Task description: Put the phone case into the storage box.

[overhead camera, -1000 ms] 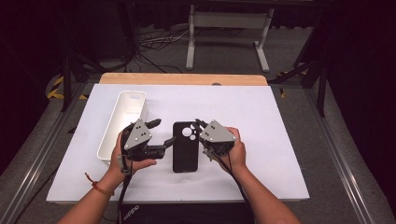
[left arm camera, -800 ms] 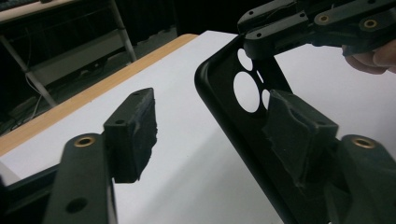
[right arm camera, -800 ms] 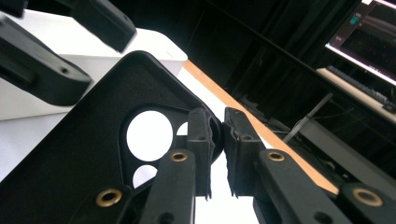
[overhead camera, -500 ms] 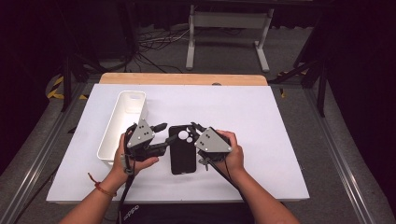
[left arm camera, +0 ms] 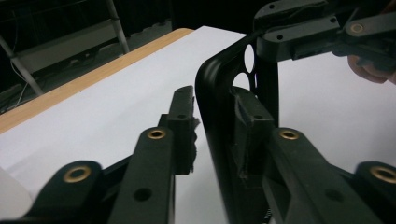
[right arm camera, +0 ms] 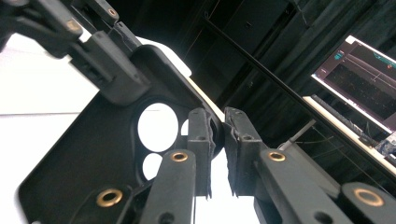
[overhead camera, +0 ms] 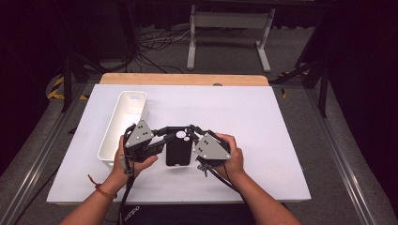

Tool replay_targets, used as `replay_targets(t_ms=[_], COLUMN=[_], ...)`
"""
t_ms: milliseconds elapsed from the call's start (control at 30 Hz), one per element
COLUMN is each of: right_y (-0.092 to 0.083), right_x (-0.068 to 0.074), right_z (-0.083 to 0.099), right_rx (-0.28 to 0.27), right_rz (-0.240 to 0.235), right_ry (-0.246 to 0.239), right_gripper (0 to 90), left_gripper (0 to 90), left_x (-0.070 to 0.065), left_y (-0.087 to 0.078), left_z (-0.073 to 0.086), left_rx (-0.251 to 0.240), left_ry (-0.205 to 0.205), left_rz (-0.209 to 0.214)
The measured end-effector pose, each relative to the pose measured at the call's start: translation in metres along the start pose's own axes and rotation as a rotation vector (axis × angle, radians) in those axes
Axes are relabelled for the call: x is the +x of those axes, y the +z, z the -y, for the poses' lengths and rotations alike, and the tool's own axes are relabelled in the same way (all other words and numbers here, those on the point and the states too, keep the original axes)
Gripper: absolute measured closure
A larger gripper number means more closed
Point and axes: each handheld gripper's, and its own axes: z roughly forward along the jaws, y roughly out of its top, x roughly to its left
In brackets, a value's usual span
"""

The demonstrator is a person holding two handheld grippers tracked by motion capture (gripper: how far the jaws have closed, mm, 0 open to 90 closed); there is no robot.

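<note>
A black phone case point(overhead camera: 177, 149) with round camera holes is held just over the white table point(overhead camera: 263, 140) between both grippers. My left gripper point(overhead camera: 162, 136) grips its upper left rim. Its jaws have just been closing, and in the left gripper view the case's wall point(left arm camera: 219, 107) stands between the pads of the left gripper point(left arm camera: 213, 95). My right gripper point(overhead camera: 193, 132) is shut on the top edge beside the camera holes. In the right gripper view the right gripper point(right arm camera: 215, 116) pinches the rim of the case point(right arm camera: 93, 154).
A long white bin point(overhead camera: 110, 131) lies left of my left hand. The table's wooden far edge point(overhead camera: 183, 79) runs behind, with a metal stand point(overhead camera: 230, 21) and cables on the floor beyond. A lit monitor point(right arm camera: 359, 79) shows off to the side.
The left gripper's jaws have gone from wide open to closed on the case's rim. The case and the right gripper have shifted slightly to the left.
</note>
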Motion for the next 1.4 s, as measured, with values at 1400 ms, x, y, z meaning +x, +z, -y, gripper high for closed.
replay_targets(t_ms=[1400], right_y=[-0.0019], right_x=[0.0003], right_z=[-0.0042], right_rx=[0.003], right_rz=[-0.048], right_ry=[0.017], right_gripper=[81.4], left_gripper=[73.9], left_x=[-0.0035], left_y=[-0.0040], left_z=[0.0011], left_rx=[-0.007], left_ry=[0.040], left_rz=[-0.042])
